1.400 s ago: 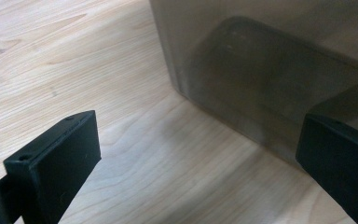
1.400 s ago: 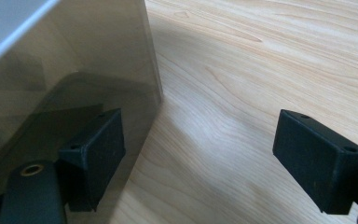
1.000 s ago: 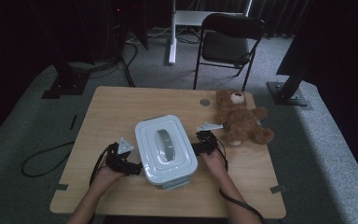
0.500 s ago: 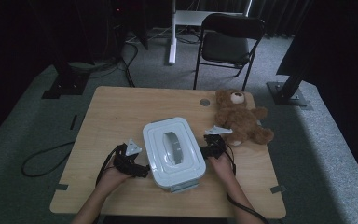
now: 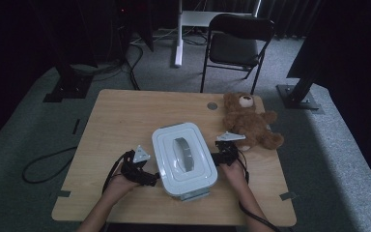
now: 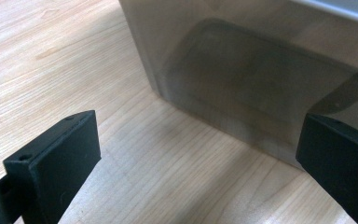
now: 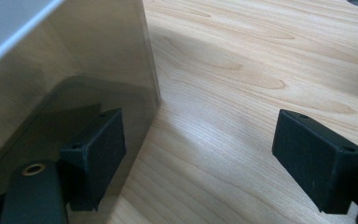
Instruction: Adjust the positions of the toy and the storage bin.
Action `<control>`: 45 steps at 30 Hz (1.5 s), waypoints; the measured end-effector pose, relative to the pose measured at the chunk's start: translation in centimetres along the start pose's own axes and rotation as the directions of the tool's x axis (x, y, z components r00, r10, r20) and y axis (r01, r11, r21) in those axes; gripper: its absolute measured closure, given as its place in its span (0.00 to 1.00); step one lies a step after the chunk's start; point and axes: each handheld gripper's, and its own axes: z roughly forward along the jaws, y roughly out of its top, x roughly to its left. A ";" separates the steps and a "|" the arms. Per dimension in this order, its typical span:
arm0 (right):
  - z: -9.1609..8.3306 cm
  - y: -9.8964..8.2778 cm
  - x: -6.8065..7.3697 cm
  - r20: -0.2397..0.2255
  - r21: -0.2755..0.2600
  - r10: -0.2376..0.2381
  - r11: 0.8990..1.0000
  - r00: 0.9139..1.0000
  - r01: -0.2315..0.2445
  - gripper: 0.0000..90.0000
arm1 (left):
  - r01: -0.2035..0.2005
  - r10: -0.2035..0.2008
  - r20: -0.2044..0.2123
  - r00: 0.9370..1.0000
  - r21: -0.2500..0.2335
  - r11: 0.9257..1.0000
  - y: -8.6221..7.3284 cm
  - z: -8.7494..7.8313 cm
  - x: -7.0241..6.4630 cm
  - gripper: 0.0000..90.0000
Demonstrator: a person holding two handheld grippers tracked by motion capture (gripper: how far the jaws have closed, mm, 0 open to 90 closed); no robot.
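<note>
While we look down from the high view, the white lidded container (image 5: 184,160) sits near the front middle of the wooden desk (image 5: 121,121), grey handle recess on its lid. Left tool (image 5: 147,178) is at the container's left side near the front corner, right tool (image 5: 214,157) at its right side; both look to be right against the walls, contact too small to confirm here. Teddy bear (image 5: 249,122) lies on the desk behind and right of the right tool, apart from the container. Small round grommet (image 5: 212,106) just left of the bear's head. Folding chair (image 5: 236,41) stands on the carpet beyond the desk.

Left gripper view: we see our two black jaws spread wide, nothing between them but desk (image 6: 74,60). Container wall (image 6: 242,70) stands just ahead, a corner edge facing us; the right jaw is close against the wall.

Right gripper view: jaws spread wide as well, released. Left jaw sits against the glossy container wall (image 7: 74,70) and mirrors in it; right jaw hangs over bare desk (image 7: 261,60).
</note>
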 end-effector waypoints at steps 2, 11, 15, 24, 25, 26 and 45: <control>-0.1 0.0 -0.1 0.004 -0.010 -0.010 1.000 1.000 0.010 0.14 | 0.019 -0.018 0.024 1.000 -0.015 1.000 -0.3 -0.1 0.2 0.00; -0.8 -1.0 0.0 -0.006 0.001 -0.060 0.998 0.998 0.060 0.14 | 0.062 -0.062 0.021 0.998 -0.001 0.998 -2.1 -1.5 1.4 0.00; -1.0 -1.9 0.2 -0.016 0.015 -0.080 0.997 0.997 0.080 0.14 | 0.043 -0.042 0.011 0.999 -0.043 0.998 -3.2 -2.5 2.0 0.00; -2.0 -4.0 -0.1 -0.016 0.044 -0.100 0.994 0.995 0.101 0.14 | 0.097 -0.100 -0.036 0.994 -0.065 0.993 -5.1 -6.1 3.7 0.00; -2.3 -4.6 -0.4 -0.015 0.049 -0.095 0.994 0.995 0.096 0.14 | 0.103 -0.106 -0.028 0.994 -0.071 0.992 -5.2 -6.6 3.9 0.00; -2.5 -4.9 -0.6 -0.011 0.053 -0.093 0.994 0.996 0.094 0.14 | 0.103 -0.105 -0.015 0.994 -0.079 0.992 -5.3 -7.0 4.0 0.00; -7.9 -9.5 -3.2 0.146 0.057 -0.054 0.997 0.988 0.046 0.14 | 0.086 -0.084 0.032 0.996 -0.050 0.995 -4.3 -10.3 2.6 0.00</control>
